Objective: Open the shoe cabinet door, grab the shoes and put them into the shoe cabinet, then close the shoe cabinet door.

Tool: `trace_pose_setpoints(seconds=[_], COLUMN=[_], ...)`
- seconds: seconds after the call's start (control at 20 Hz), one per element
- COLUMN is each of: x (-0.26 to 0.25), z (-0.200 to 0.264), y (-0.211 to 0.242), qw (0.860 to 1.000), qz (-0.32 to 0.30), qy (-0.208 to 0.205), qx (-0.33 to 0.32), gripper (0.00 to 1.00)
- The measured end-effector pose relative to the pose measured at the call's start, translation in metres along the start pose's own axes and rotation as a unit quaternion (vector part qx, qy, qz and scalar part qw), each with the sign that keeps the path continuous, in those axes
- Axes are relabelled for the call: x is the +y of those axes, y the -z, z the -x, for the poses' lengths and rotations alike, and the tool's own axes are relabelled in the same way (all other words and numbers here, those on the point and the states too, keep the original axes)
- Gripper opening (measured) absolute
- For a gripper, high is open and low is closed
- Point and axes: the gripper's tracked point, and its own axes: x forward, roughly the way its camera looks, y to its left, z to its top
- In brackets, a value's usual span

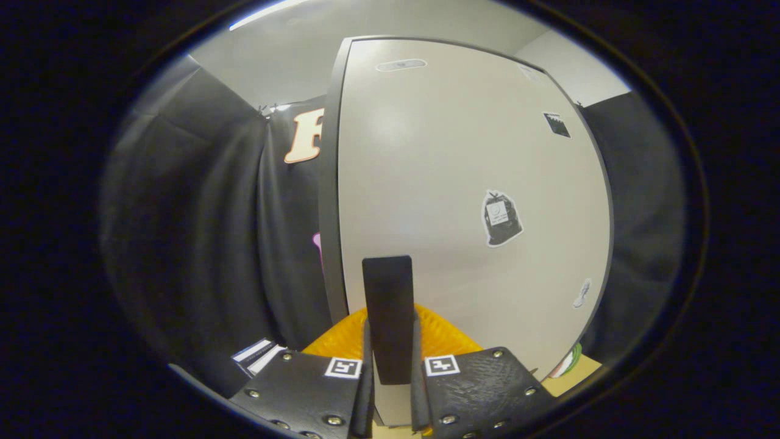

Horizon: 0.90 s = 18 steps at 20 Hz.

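Observation:
The shoe cabinet door (pixel 451 171) is a tall pale panel right ahead of me, with a dark edge (pixel 329 201) running down its left side. A flat dark handle (pixel 387 305) stands upright on the door's lower part. My gripper (pixel 390 347) is shut on this handle, with one finger pressing on each side of it. The handle's top sticks up above the fingertips. Whether the door stands ajar or flush with the cabinet I cannot tell.
Black cloth hangs to the left (pixel 219 244) and right (pixel 640 213) of the cabinet. Stickers dot the door, the largest a dark bag shape (pixel 501 217). A small white and dark object (pixel 259 356) lies low on the left. A patch of wooden floor (pixel 576 373) shows at lower right.

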Motion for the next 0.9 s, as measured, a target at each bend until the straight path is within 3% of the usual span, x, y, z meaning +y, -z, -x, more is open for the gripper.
trace_pose_setpoints(seconds=[0.9], x=[-0.047], z=[0.106], y=[-0.009], qw=[0.999], qz=[-0.020], qy=[-0.040], qx=[0.007], gripper=[0.23])
